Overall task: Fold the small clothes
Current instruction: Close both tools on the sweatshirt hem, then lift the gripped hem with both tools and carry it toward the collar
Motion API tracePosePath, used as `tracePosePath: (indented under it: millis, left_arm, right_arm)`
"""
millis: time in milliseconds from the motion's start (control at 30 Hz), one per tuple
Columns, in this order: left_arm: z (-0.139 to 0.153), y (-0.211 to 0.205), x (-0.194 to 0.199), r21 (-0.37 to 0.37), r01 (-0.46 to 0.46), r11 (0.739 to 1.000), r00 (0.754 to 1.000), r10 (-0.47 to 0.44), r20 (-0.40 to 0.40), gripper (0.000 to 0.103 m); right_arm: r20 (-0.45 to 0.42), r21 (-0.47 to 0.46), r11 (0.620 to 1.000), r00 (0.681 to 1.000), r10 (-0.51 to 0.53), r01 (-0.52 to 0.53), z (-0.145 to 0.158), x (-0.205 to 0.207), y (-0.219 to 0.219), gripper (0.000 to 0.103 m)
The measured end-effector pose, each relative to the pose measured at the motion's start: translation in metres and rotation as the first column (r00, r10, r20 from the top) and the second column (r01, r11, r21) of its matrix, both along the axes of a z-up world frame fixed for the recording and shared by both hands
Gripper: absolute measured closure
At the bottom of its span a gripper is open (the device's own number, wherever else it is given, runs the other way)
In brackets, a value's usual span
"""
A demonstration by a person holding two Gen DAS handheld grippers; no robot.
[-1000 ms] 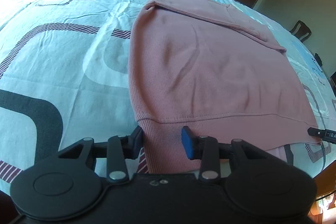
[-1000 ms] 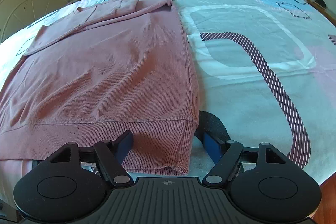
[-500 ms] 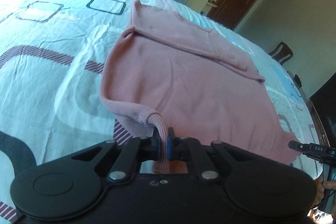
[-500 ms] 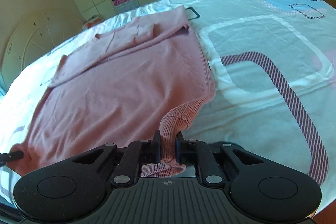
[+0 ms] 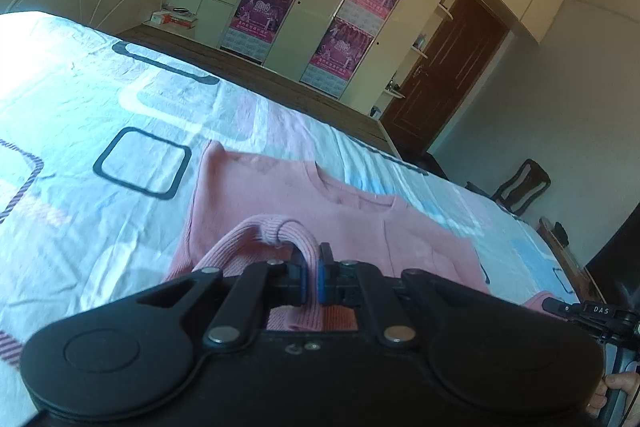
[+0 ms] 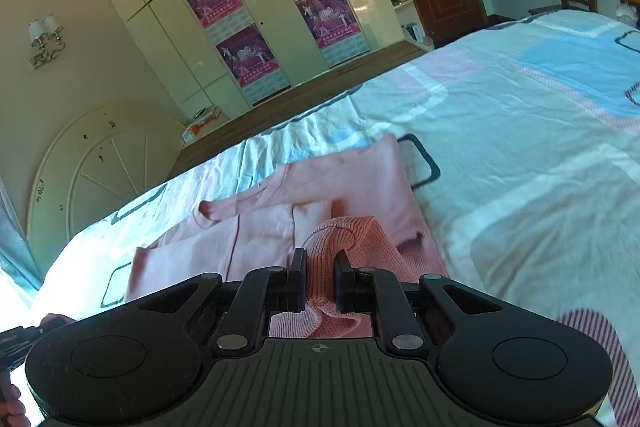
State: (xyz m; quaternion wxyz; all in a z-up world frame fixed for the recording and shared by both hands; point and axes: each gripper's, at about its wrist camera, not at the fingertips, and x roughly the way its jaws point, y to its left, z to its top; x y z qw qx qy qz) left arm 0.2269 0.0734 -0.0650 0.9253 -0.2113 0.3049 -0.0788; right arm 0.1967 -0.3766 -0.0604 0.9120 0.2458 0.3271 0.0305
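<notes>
Sweater (image 5: 348,215): pink, on bed (image 5: 120,99), neckline at far end, long axis running away from cameras.
Hem: lifted, curled over body.
Left gripper (image 5: 313,269): jaws clenched on hem corner.
Right gripper (image 6: 321,277): jaws clamping opposite hem corner.

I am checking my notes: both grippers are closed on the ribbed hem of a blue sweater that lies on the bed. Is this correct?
Not quite: the sweater is pink, not blue, as both wrist views show. The rest holds: the left gripper and right gripper are each closed on its ribbed hem over the bed.
</notes>
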Motion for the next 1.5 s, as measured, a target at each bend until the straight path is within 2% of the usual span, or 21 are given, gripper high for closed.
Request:
tracePosePath:
  millis: [167,267,367,433,500,533,567,600,733,867,933,1033,1100,1167,1233,1267,1300,1400,1500]
  left_arm:
    - [-0.008,-0.001,0.060,0.007,-0.049,0.999,0.999,0.049,-0.014,0.099]
    - [-0.017,-0.001,0.090,0.012,-0.077,0.997,0.996,0.077,-0.034,0.099]
    - [-0.036,-0.003,0.117,0.089,-0.087,0.992,0.990,0.096,-0.100,0.095]
    - [-0.051,-0.003,0.127,0.134,-0.075,0.988,0.982,0.097,-0.162,0.083]
    - [-0.063,0.001,0.130,0.148,-0.054,0.988,0.976,0.083,-0.203,0.065]
    - [-0.065,0.003,0.128,0.153,-0.050,0.987,0.976,0.081,-0.204,0.058]
    - [-0.066,0.006,0.125,0.166,-0.055,0.985,0.976,0.088,-0.199,0.041]
    - [-0.065,0.008,0.122,0.181,-0.060,0.982,0.978,0.094,-0.187,0.028]
    - [-0.059,0.013,0.114,0.222,0.000,0.975,0.987,0.036,-0.158,0.027]
    - [-0.054,0.016,0.113,0.181,0.094,0.979,0.989,-0.071,-0.129,0.028]
    - [-0.052,0.015,0.113,0.201,0.124,0.972,0.988,-0.102,-0.115,0.026]
    - [-0.058,0.009,0.124,0.250,0.170,0.953,0.980,-0.137,-0.142,0.026]
    - [-0.064,0.004,0.137,0.278,0.185,0.943,0.978,-0.147,-0.150,0.026]
    - [-0.069,0.000,0.149,0.294,0.193,0.936,0.976,-0.151,-0.160,0.028]
    - [-0.075,-0.003,0.160,0.297,0.212,0.931,0.971,-0.164,-0.176,0.032]
    - [-0.078,-0.005,0.164,0.292,0.229,0.929,0.966,-0.179,-0.187,0.043]
    - [-0.081,-0.007,0.167,0.285,0.251,0.925,0.960,-0.199,-0.198,0.061]
    - [-0.084,-0.012,0.165,0.295,0.279,0.914,0.954,-0.228,-0.196,0.084]
    - [-0.079,-0.010,0.158,0.276,0.264,0.924,0.960,-0.225,-0.165,0.088]
  right_arm:
    - [-0.002,-0.007,1.000,1.000,-0.013,0.013,-0.008,0.065,-0.008,0.095]
    - [-0.021,-0.045,0.999,1.000,-0.022,0.021,-0.017,0.098,-0.013,0.097]
    - [-0.083,-0.069,0.997,0.996,0.026,-0.032,-0.036,0.123,-0.015,0.095]
    - [-0.111,-0.062,0.996,0.992,0.065,-0.072,-0.047,0.130,-0.016,0.083]
    - [-0.112,-0.061,0.993,0.990,0.091,-0.099,-0.052,0.130,-0.018,0.027]
    - [-0.102,-0.077,0.992,0.990,0.095,-0.103,-0.053,0.128,-0.019,0.018]
    - [-0.092,-0.095,0.989,0.991,0.102,-0.110,-0.053,0.127,-0.018,0.016]
    - [-0.095,-0.106,0.985,0.988,0.124,-0.134,-0.054,0.128,-0.018,0.016]
    - [-0.147,-0.167,0.964,0.972,0.185,-0.209,-0.066,0.136,-0.011,0.017]
    - [-0.187,-0.174,0.950,0.955,0.228,-0.261,-0.081,0.147,-0.004,0.047]
    - [-0.202,-0.164,0.946,0.948,0.247,-0.281,-0.087,0.150,-0.002,0.049]
    - [-0.211,-0.179,0.934,0.940,0.269,-0.308,-0.090,0.151,-0.001,0.053]
    - [-0.218,-0.181,0.931,0.936,0.278,-0.318,-0.090,0.152,-0.003,0.075]
    - [-0.226,-0.177,0.929,0.932,0.283,-0.325,-0.089,0.154,-0.005,0.081]
    - [-0.227,-0.172,0.929,0.931,0.286,-0.328,-0.088,0.154,-0.007,0.083]
    - [-0.227,-0.173,0.927,0.930,0.290,-0.331,-0.088,0.153,-0.007,0.085]
    - [-0.227,-0.175,0.926,0.929,0.293,-0.335,-0.087,0.152,-0.007,0.088]
    - [-0.217,-0.181,0.924,0.930,0.296,-0.336,-0.085,0.150,-0.007,0.092]
    - [-0.185,-0.204,0.925,0.940,0.285,-0.321,-0.080,0.143,-0.006,0.094]
